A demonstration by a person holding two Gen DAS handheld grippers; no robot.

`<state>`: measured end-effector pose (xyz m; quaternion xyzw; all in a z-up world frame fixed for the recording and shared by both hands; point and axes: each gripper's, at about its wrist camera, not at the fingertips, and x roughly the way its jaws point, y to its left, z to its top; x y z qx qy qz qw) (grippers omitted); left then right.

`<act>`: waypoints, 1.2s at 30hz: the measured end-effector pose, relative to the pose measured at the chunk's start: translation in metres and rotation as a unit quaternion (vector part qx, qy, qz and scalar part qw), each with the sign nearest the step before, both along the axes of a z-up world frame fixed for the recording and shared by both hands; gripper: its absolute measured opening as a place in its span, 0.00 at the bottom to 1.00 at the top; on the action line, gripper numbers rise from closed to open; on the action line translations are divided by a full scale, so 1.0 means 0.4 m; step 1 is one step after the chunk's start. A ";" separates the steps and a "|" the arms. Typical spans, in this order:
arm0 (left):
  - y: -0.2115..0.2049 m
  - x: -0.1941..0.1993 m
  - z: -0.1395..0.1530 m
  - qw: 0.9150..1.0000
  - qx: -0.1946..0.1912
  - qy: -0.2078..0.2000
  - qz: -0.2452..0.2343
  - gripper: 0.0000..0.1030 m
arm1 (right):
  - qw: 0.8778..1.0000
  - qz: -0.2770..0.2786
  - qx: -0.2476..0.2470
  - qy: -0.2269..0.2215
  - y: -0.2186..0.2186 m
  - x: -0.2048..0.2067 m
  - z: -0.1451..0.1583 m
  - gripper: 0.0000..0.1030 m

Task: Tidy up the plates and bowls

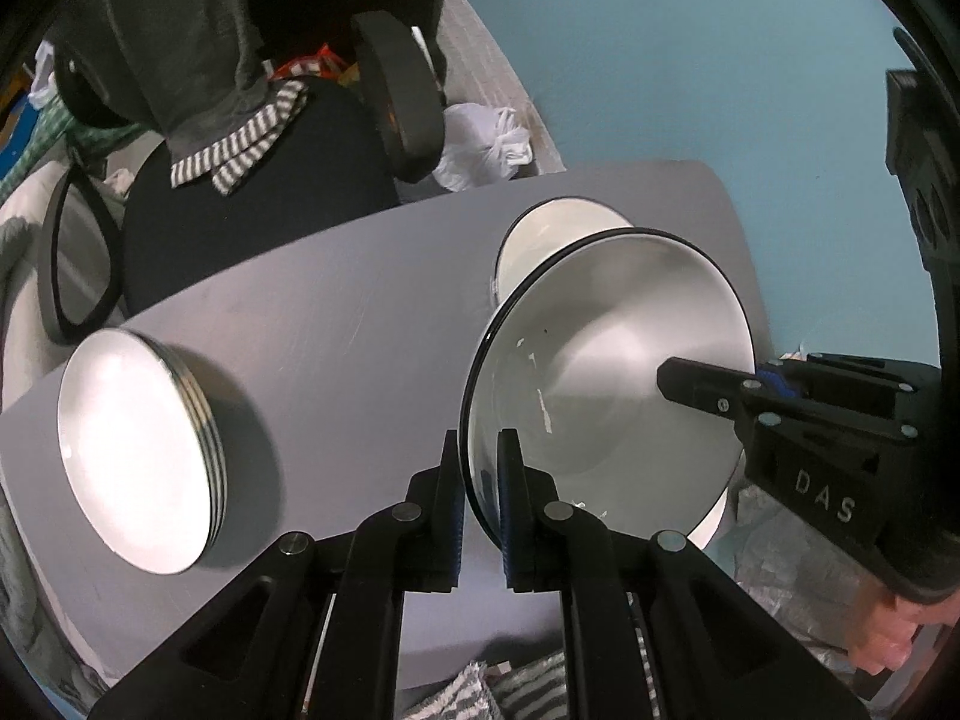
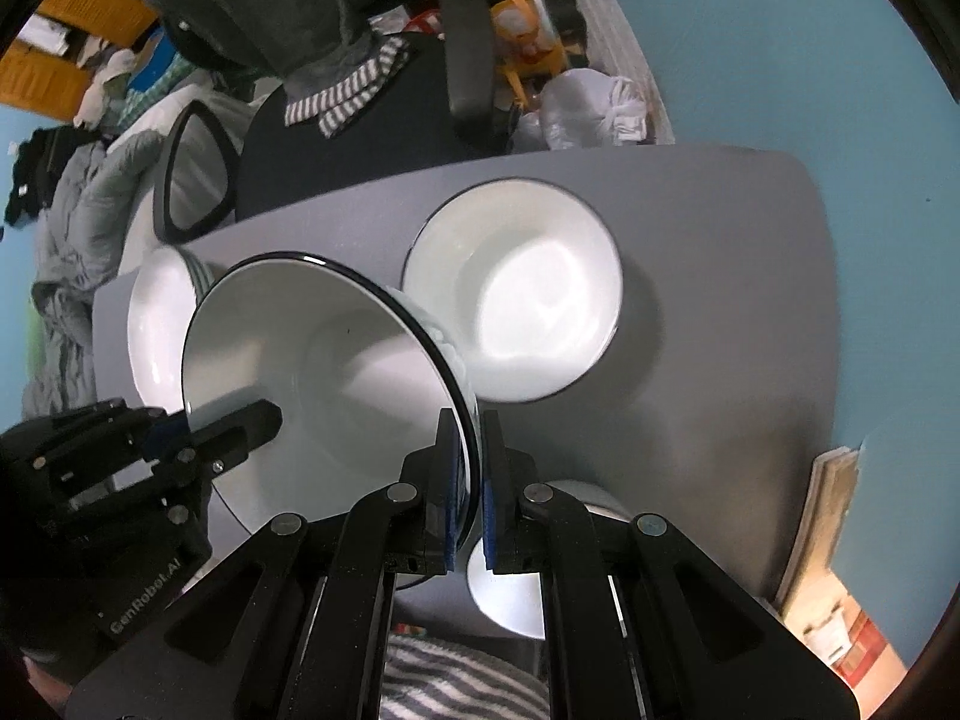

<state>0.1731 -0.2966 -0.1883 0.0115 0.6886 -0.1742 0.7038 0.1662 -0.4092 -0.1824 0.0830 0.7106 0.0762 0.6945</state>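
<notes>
Two grippers on one bowl, and each camera tells its own half of the story! From the left wrist, the left gripper (image 1: 480, 468) has its fingers closed narrow on the near rim of the black-edged white bowl (image 1: 612, 372), which is held tilted above the grey table (image 1: 336, 312), and only this view gives us the whole stack of plates (image 1: 138, 450) out at 9 o'clock, plus flecks stuck inside the bowl. A second bowl (image 1: 558, 234) peeks from behind at 12 o'clock. Switch to the right wrist: the right gripper (image 2: 475, 474) pinches the bowl's (image 2: 324, 360) opposite rim, fingers just as narrow, and here the second bowl (image 2: 522, 300) is fully open to view at 1 o'clock, sitting upright on the table (image 2: 738, 300). Another white dish (image 2: 510, 594) shows under the fingers at 6 o'clock. Both grippers come in from opposite sides, pointing toward each other. Behind the table, a black office chair (image 2: 360, 144) draped with a striped cloth (image 2: 354, 90), blue floor (image 2: 780, 48) all around, clutter beyond.
</notes>
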 end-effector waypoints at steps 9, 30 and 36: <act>-0.061 0.057 -0.026 1.000 -0.002 0.012 -0.004 0.09 | 1.000 -0.022 -0.012 0.000 -0.062 0.058 -0.010 0.06; -0.122 0.126 -0.123 0.998 0.022 0.048 -0.017 0.10 | 0.999 -0.014 -0.024 0.025 -0.106 0.127 -0.106 0.06; -0.122 0.128 -0.141 0.998 0.026 0.058 -0.015 0.10 | 0.999 -0.015 -0.024 0.032 -0.107 0.128 -0.127 0.06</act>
